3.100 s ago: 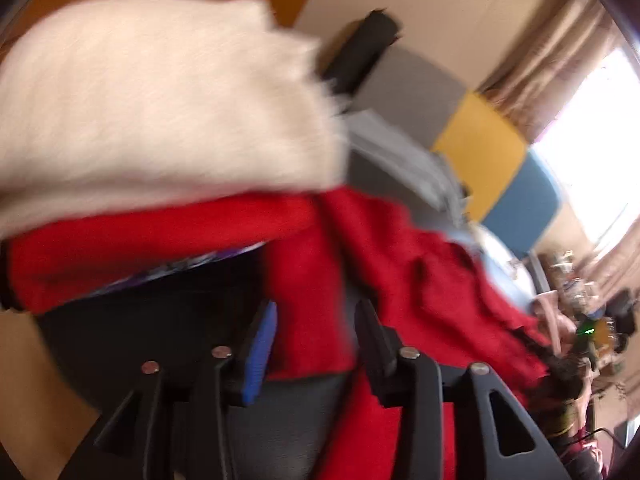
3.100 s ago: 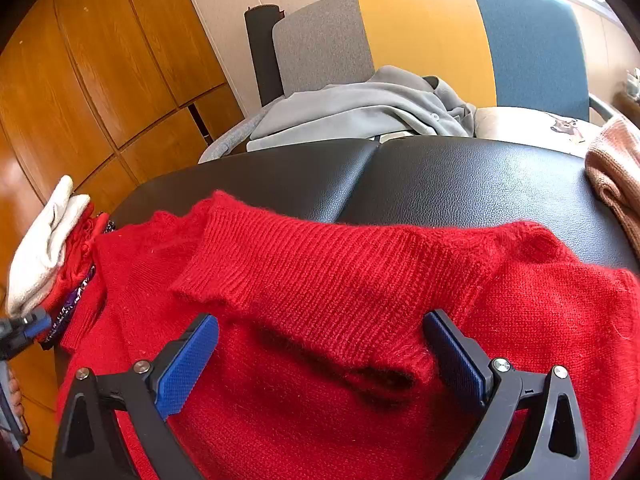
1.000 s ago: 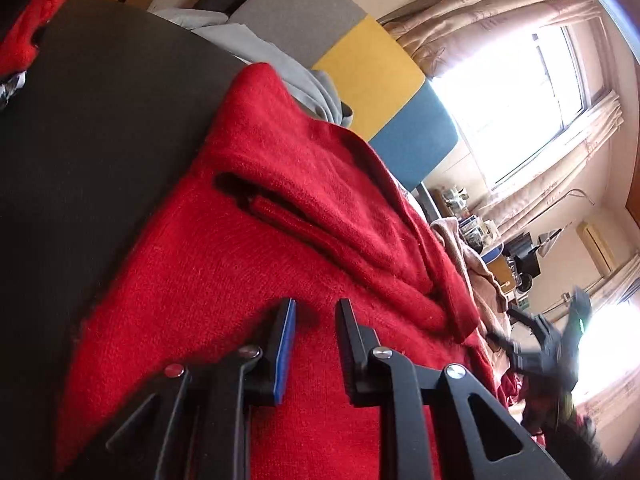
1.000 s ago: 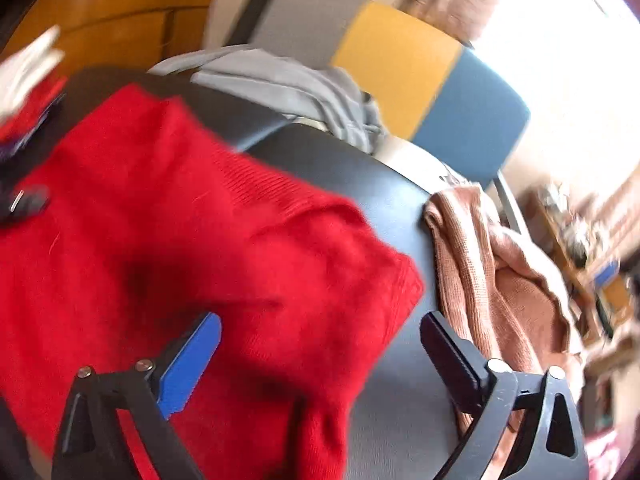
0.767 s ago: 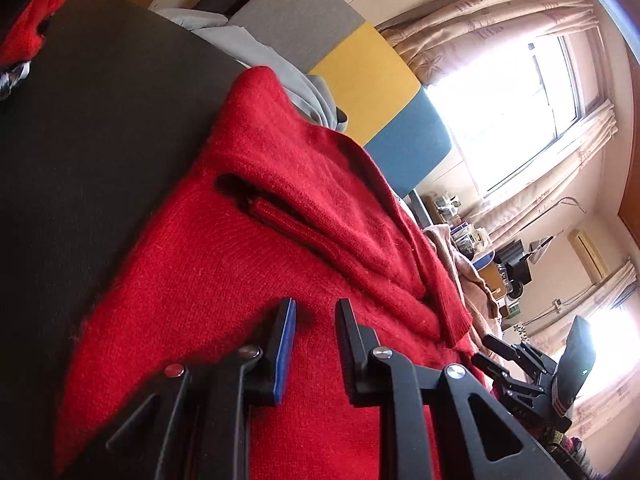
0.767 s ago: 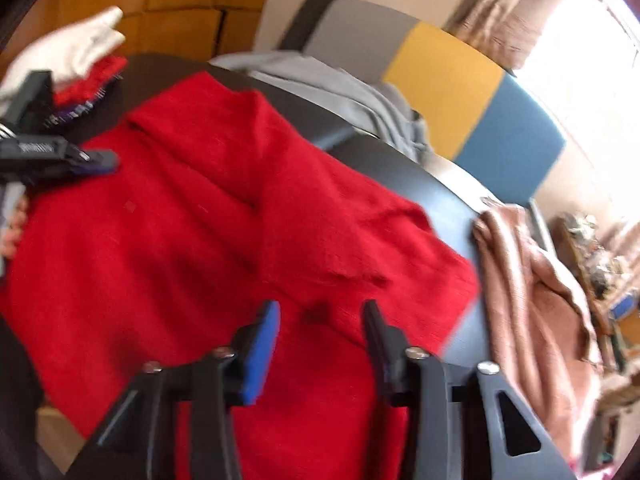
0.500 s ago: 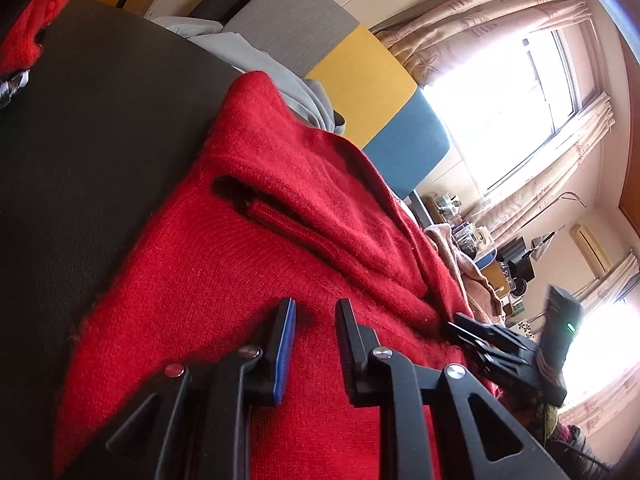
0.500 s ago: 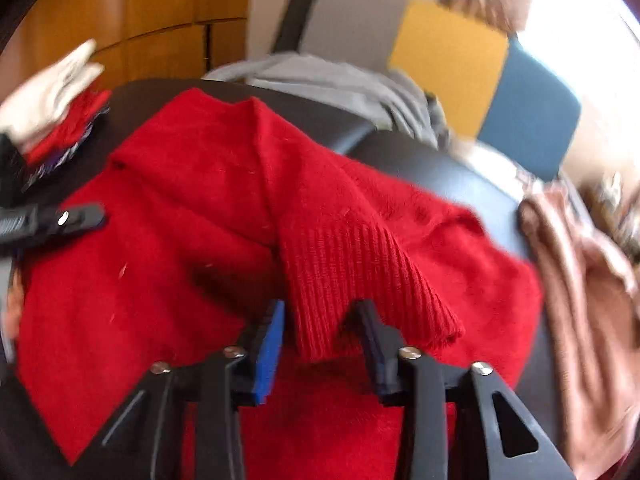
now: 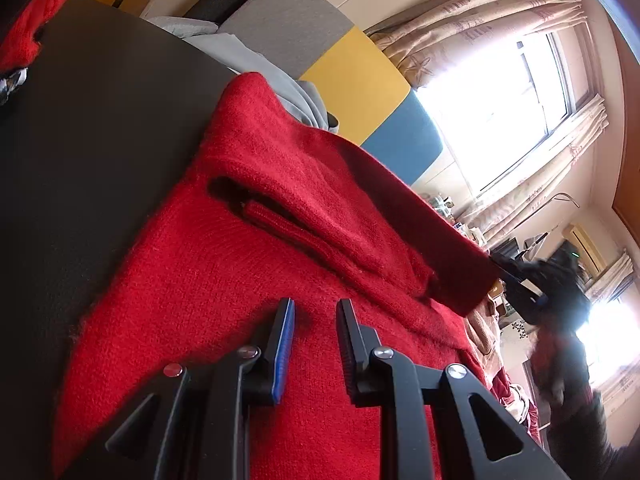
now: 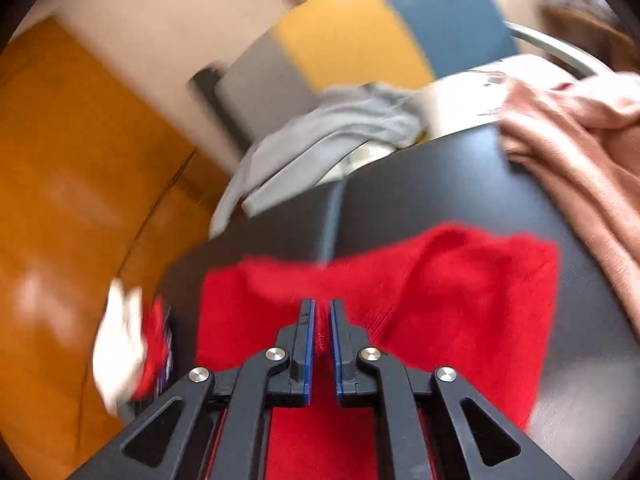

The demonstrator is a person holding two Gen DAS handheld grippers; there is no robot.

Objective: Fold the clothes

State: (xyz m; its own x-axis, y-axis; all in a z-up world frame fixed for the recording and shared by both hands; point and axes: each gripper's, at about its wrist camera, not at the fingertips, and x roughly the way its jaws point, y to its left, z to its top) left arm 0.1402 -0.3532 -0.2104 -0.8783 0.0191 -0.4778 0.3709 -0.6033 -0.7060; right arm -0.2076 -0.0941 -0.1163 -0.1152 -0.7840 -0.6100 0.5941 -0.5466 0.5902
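Note:
A red knit sweater (image 9: 240,260) lies spread on a black padded surface (image 9: 100,140). My left gripper (image 9: 316,306) rests low on the sweater's body, jaws narrow with red knit pinched between the pads. One sleeve (image 9: 400,216) is lifted off the body in a long ridge. Its cuff end is gripped by my right gripper (image 9: 520,288), blurred at the right of the left wrist view. In the right wrist view the right gripper (image 10: 322,304) has its blue pads pressed on a bunch of red fabric, above the rest of the sweater (image 10: 460,280).
A grey garment (image 10: 332,132) lies at the surface's far edge, before grey, yellow and blue chair backs (image 10: 352,28). A pinkish-brown knit (image 10: 580,140) lies at the right. Folded white and red clothes (image 10: 120,340) are stacked at the left, beside wooden panelling.
My right gripper went from wide open to shut on the sleeve's cuff, rolled, and lifted the sleeve over the sweater. The left gripper has stayed put.

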